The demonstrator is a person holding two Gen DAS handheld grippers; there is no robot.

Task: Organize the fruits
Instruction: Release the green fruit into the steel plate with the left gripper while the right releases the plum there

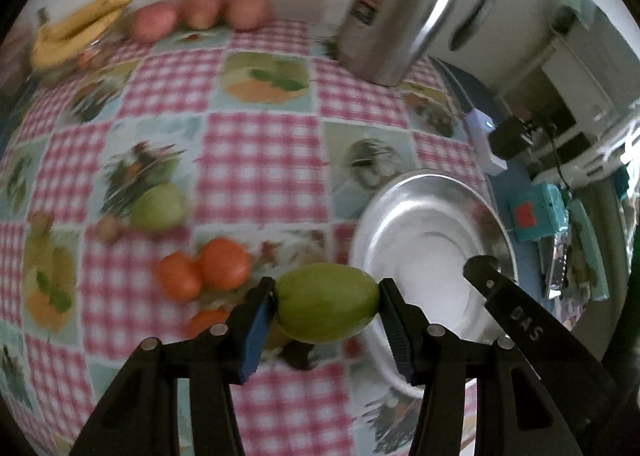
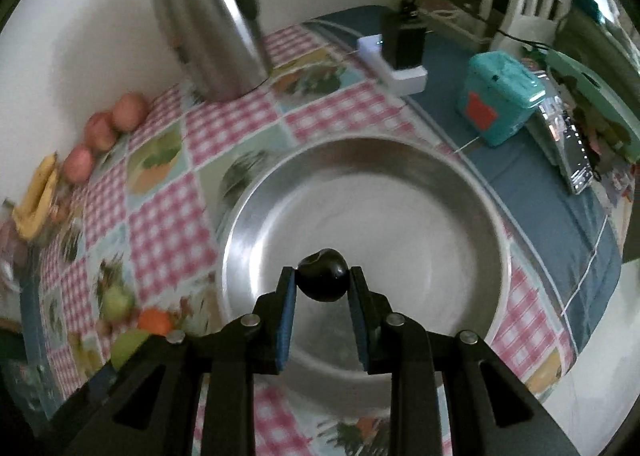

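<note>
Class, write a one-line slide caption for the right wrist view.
Right gripper holds a dark plum above the metal bowl on the checked tablecloth.

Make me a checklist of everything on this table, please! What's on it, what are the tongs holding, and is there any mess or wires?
Surface: table with a checkered fruit-print cloth; blue cloth on the far side.
Job's things: steel bowl, nothing resting in it; green fruit and dark fruit both held; another green fruit, orange fruits, red apples and bananas on the cloth.
Clutter: steel kettle, teal box, white block with a black device.
Tongs: left tongs shut on the green fruit beside the bowl; right tongs shut on the dark fruit over the bowl.
Cables: black wire behind the device.
Surroundings: pale wall, white furniture.
</note>
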